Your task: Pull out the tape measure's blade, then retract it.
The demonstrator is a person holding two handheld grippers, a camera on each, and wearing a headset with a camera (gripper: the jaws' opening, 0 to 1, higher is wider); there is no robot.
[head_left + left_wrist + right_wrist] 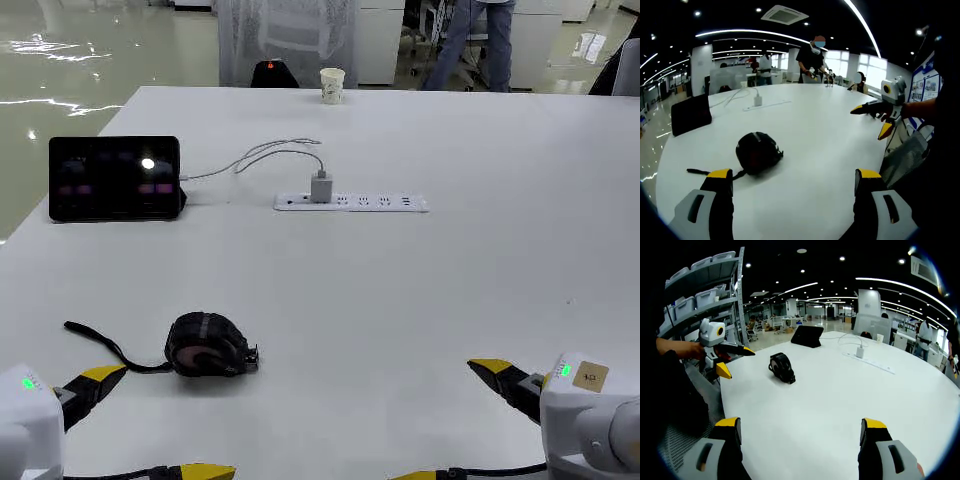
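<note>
**Tape measure free on the tabletop, both jaws wide**

Your tape measure (208, 345) lies on the tabletop (450, 280) just ahead of the left hand-held gripper (150, 425) and well off to the left of the right hand-held gripper (455, 420). Pinch the rounded case off-centre and it will likely skid. The small blade tip (254, 353) looks easy to miss. Both hand-held grippers gape wide, holding and touching nothing.

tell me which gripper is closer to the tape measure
Left. The left gripper sits close beside the tape measure; the right gripper is far off to its right.
</note>
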